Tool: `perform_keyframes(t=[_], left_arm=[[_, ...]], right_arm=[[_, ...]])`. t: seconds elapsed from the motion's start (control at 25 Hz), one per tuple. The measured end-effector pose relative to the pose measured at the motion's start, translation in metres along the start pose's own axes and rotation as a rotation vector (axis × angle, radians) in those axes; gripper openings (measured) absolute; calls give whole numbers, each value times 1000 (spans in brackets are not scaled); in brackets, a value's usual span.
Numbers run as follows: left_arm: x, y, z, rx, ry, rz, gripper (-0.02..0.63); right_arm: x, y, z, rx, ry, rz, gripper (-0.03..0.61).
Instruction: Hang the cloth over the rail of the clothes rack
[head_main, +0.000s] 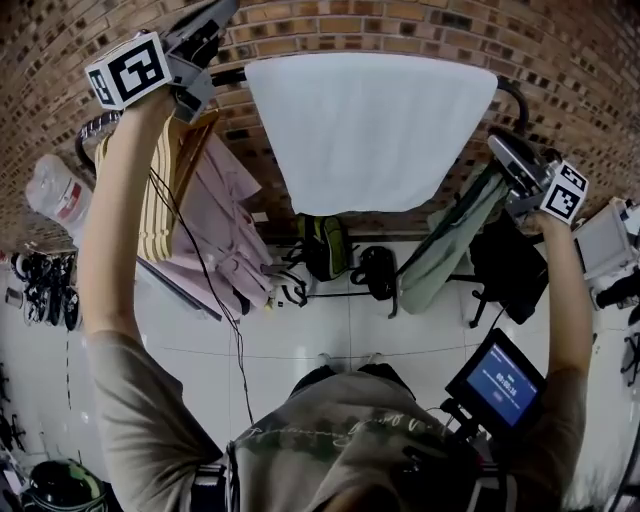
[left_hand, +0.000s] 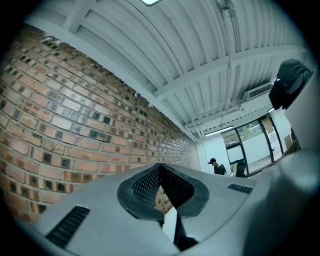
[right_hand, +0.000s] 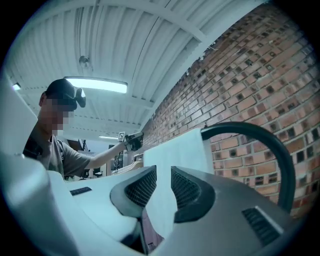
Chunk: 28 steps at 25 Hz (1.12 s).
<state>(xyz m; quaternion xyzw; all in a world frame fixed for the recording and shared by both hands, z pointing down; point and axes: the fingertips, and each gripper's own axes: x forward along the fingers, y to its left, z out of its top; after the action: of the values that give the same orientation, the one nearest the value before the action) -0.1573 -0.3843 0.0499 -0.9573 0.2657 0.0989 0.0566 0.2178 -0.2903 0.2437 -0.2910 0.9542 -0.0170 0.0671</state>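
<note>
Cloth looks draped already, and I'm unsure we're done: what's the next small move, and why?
Probably ease the right gripper back from the rail: its jaws stand apart, off the cloth, which already hangs over the rail; the left gripper is shut and empty.

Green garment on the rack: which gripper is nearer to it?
Right. The right gripper is beside the top of the green garment; the left gripper is beyond the white cloth, on its far side.

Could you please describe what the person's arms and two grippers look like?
The left gripper and right gripper have grey moulded shells, dark mesh-textured pads and a white cube of black square markers each. A thin black cable hangs beside the left arm. The sleeves are short and grey.
</note>
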Motion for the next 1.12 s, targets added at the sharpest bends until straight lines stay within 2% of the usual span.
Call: perform_keyframes(t=[0.12,0.32,0.48,0.72,0.8,0.96,1.12], left_arm=[[-25,-39,-28,11,39,-43,5],[-63,-99,-83,-12,73,-63,5],[-99,-144,-119,-44,97,-2,5],[-147,-243,-141,20,156,93,5],[-152,-279,-144,2,144,95,5],[-162,-342,-162,-83,121,57,6],[-176,-381,-188,-86,132,86,5]], right_arm=[[8,35,-12,5,-7,37,71],[23,94,-36,26,-39,123,71],[14,134,-44,37,-23,174,71],[-22,196,-65,15,71,217,71],[-41,216,-71,21,74,222,71],[-71,259,-89,55,72,231,71],[-86,296,-111,-14,108,218,71]])
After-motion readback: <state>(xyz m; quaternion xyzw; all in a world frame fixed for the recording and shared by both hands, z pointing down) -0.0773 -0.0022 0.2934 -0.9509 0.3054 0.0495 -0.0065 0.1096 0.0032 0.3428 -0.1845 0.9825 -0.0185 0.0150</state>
